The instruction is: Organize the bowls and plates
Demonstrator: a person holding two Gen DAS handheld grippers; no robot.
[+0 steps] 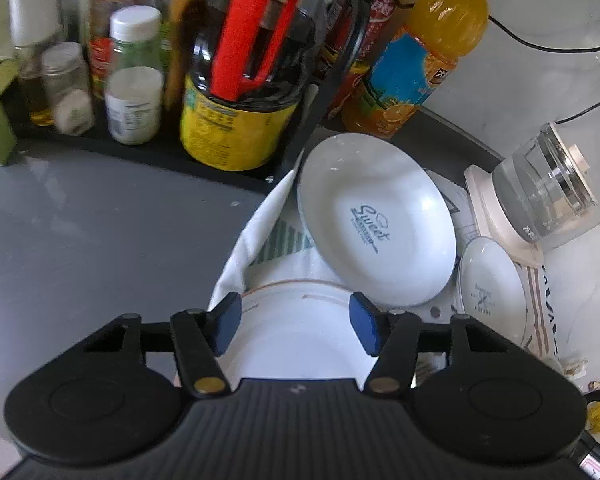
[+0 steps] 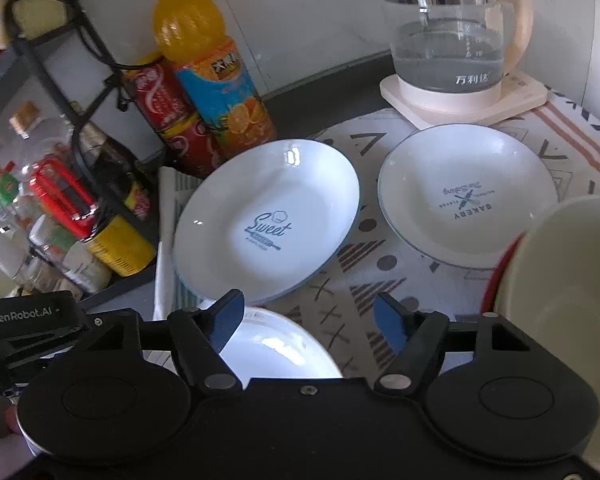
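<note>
Here the Sweet plate (image 2: 266,220) serves as the landmark: it lies on the patterned cloth (image 2: 352,280) that covers part of the grey desk (image 1: 80,232). Just right of it, with a narrow strip of cloth between, lies the Bakery plate (image 2: 466,196). Nearer than the Sweet plate, its rim touching or slightly under that plate's edge, sits a white dish (image 1: 296,332) with a thin orange line around it. To the right of the Bakery plate, a cream bowl (image 2: 560,300) with a red outside fills the edge of the right wrist view.

The left gripper (image 1: 296,322) is spread wide, its blue pads on either side of the white dish; whether they touch it cannot be told. The right gripper (image 2: 308,322) is also spread, holding nothing, over the cloth between the white dish and the bowl.

Behind the Sweet plate stand an orange drink bottle (image 2: 212,76) and a red bottle (image 2: 168,120). Behind the Bakery plate a glass kettle (image 2: 448,36) sits on its cream base. Left of the Sweet plate, a black rack (image 1: 140,148) holds jars and a dark jug (image 1: 236,96) with a red handle.
</note>
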